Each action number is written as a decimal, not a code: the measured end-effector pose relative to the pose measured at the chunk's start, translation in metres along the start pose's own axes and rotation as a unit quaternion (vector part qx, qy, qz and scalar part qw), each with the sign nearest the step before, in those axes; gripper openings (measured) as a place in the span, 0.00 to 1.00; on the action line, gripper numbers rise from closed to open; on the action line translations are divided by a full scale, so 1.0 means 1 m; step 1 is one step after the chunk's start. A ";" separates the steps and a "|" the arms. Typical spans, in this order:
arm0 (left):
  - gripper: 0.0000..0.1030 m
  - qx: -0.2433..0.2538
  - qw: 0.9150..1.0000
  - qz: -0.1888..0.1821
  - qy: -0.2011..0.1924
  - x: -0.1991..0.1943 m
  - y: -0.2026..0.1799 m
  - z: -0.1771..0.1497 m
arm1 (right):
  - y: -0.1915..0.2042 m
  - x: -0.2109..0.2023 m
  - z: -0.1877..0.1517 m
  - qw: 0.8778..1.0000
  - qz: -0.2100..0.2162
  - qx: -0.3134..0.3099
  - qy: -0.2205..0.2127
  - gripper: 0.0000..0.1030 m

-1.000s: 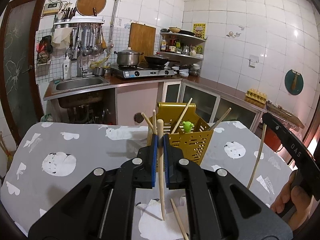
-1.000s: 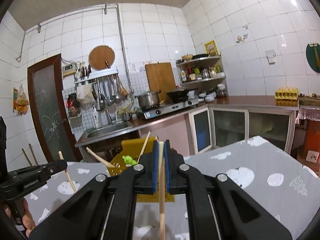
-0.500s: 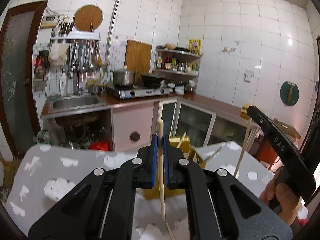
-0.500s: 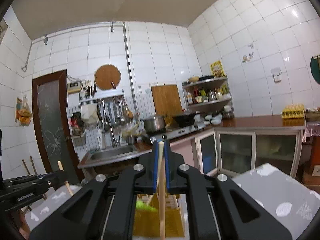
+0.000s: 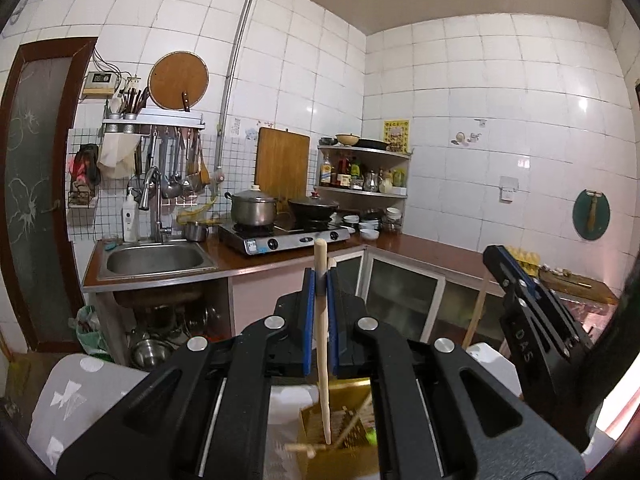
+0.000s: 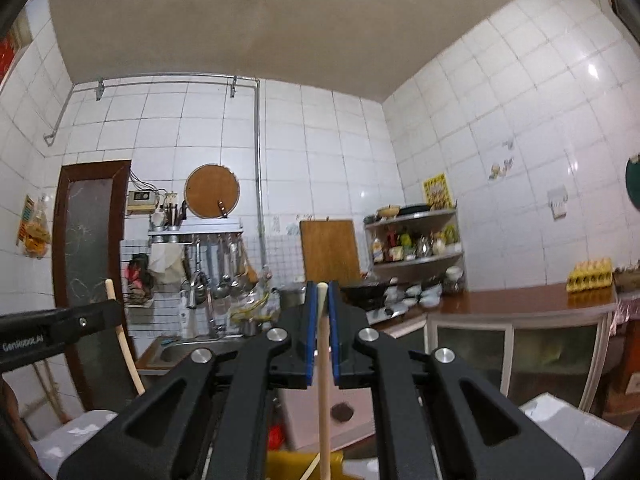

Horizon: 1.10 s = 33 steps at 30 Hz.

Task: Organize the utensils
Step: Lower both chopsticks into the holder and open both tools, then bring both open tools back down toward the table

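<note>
Though slim, round wooden chopstick [image 5: 322,340] in left tool [image 5: 319,280].

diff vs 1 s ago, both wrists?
Both tongs rose and pitched up: the yellow utensil holder dropped from mid-frame to the bottom edge, and the left chopstick tip now hangs over it. The right tongs sit closer alongside. Unchanged: left tongs and right tongs each stay clamped on a chopstick.

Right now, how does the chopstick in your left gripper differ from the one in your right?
The left chopstick leans slightly, its lower tip over the yellow holder; the right chopstick hangs almost straight, its tip out of frame. The left one pokes well above the left gripper; the right one sits level with the right gripper. Both are pale wood, pinched upright.
</note>
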<state>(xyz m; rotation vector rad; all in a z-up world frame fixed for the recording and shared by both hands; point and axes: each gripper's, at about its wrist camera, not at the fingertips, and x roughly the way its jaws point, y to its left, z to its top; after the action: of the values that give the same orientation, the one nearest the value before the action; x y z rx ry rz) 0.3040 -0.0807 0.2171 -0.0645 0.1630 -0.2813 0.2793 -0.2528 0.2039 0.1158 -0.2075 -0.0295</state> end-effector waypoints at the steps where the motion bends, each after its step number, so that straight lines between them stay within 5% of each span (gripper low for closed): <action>1: 0.05 0.002 1.000 0.003 0.000 0.009 0.001 -0.002 | 0.001 0.003 -0.003 1.000 -0.001 0.000 -0.003 0.06; 15: 0.04 0.006 0.998 0.019 0.056 0.083 0.018 -0.067 | -0.003 0.026 -0.050 0.999 -0.043 -0.009 -0.019 0.06; 22: 0.06 0.010 0.995 0.027 0.093 0.087 0.024 -0.084 | -0.002 0.031 -0.055 0.999 -0.040 -0.019 0.023 0.07; 24: 0.14 0.009 0.995 0.028 0.096 0.083 0.026 -0.083 | -0.005 0.030 -0.052 0.998 -0.043 -0.025 0.042 0.07; 26: 0.41 0.003 0.995 0.030 0.096 0.072 0.028 -0.077 | -0.009 0.027 -0.048 0.996 -0.052 -0.031 0.063 0.07; 28: 0.51 -0.003 0.995 0.030 0.096 0.060 0.031 -0.071 | -0.016 0.021 -0.042 0.994 -0.060 -0.030 0.087 0.08; 30: 0.55 -0.004 0.995 0.030 0.093 0.043 0.033 -0.064 | -0.024 0.011 -0.037 0.992 -0.071 -0.025 0.105 0.28; 31: 0.60 -0.003 0.995 0.032 0.092 0.037 0.033 -0.062 | -0.027 0.005 -0.035 0.991 -0.077 -0.021 0.109 0.52; 32: 0.67 -0.001 0.995 0.034 0.090 0.028 0.033 -0.059 | -0.030 -0.004 -0.031 0.990 -0.086 -0.019 0.114 0.62; 33: 0.71 0.001 0.996 0.036 0.087 0.020 0.035 -0.056 | -0.033 -0.011 -0.028 0.988 -0.088 -0.022 0.123 0.62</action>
<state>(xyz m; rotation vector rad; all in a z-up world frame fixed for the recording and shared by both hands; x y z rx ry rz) 0.3226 -0.0554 0.1556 -0.0321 0.3373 -0.2140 0.2741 -0.2822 0.1703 0.0926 0.0514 -0.1945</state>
